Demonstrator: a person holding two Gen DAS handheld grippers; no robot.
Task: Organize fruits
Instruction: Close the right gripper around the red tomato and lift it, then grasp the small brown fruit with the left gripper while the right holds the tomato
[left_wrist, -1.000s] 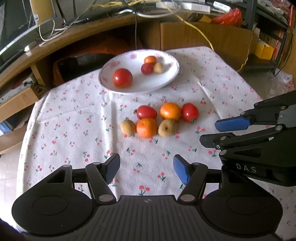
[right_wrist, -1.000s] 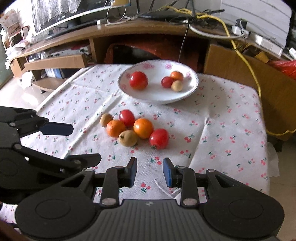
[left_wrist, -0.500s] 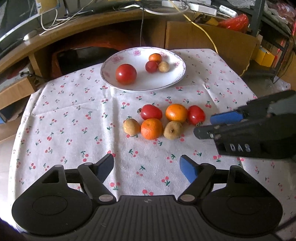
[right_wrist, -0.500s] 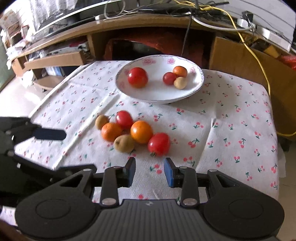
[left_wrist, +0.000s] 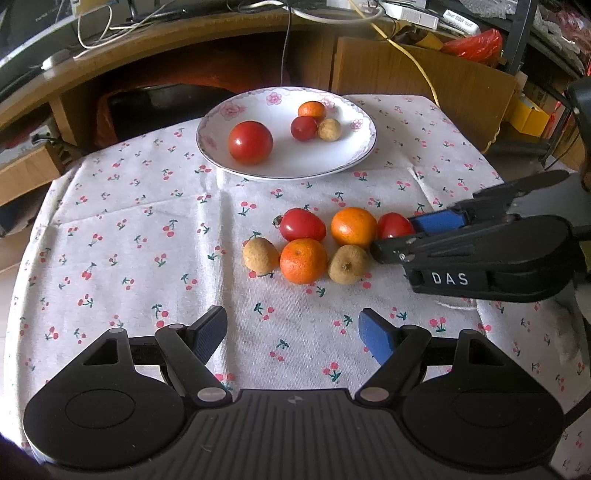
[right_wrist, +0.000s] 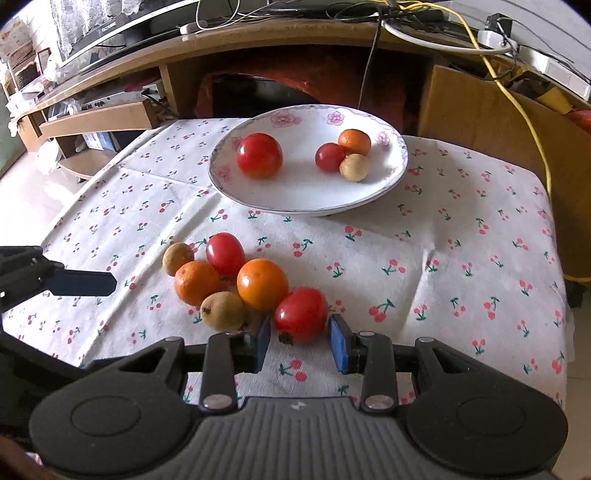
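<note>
- The right gripper (right_wrist: 300, 341) sits low over the cherry-print tablecloth (right_wrist: 424, 266), its blue pads standing on either side of the nearest red tomato (right_wrist: 301, 314); a sliver of gap shows at each pad, so the jaws are parted around the fruit without pressing on it.
- The left gripper (left_wrist: 291, 332) hangs over bare cloth nearer the camera than the fruit, jaws spread wide with nothing between them; they have just been opening.
- In the left wrist view the right gripper comes in from the right edge, its fingers reaching that same tomato (left_wrist: 393, 226) at the right end of the loose fruit.
- The loose cluster lies on the cloth, all six pieces touching or nearly so: that tomato, a tan pear-like fruit (right_wrist: 222, 310) just left of it, a large orange (right_wrist: 262, 283) behind them, a second orange (right_wrist: 197, 282) further left, an oval red tomato (right_wrist: 225, 254) behind that, and a small tan fruit (right_wrist: 178, 258) at the far left end.
- Beyond the cluster, apart from it, stands a white plate with pink flowers on its rim (right_wrist: 280, 118).
- On the plate a big round tomato (right_wrist: 259, 155) lies alone on the left; on the right a small red tomato (right_wrist: 330, 157), a small orange (right_wrist: 354, 141) and a small tan fruit on the plate (right_wrist: 354, 168) huddle together, touching.
- Behind the table runs a wooden desk (right_wrist: 295, 40) strewn with cables.
</note>
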